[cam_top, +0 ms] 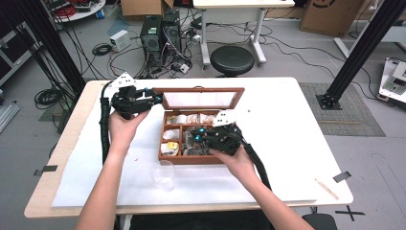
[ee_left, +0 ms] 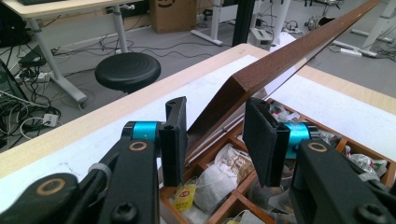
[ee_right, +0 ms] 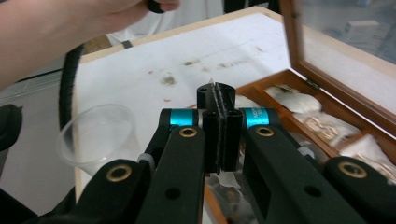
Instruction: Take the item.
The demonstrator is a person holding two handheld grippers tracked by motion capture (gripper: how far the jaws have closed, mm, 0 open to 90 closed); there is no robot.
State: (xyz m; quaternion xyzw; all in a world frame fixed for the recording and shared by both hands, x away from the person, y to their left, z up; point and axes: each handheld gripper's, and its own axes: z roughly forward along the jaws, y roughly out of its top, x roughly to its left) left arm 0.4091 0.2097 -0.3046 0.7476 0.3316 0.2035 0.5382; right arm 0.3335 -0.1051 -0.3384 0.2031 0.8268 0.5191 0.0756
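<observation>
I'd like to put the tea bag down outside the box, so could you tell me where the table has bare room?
The white table top is bare right of the brown wooden compartment box, out to its right edge. The near-right stretch is free too. It is crowded in front of the box, where the clear plastic cup stands, and at the glass-paned lid, which the left gripper holds.

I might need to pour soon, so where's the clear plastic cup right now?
In the high view the clear plastic cup stands on the white table, just in front of the wooden tea box, near its left front corner, between the person's two forearms.
</observation>
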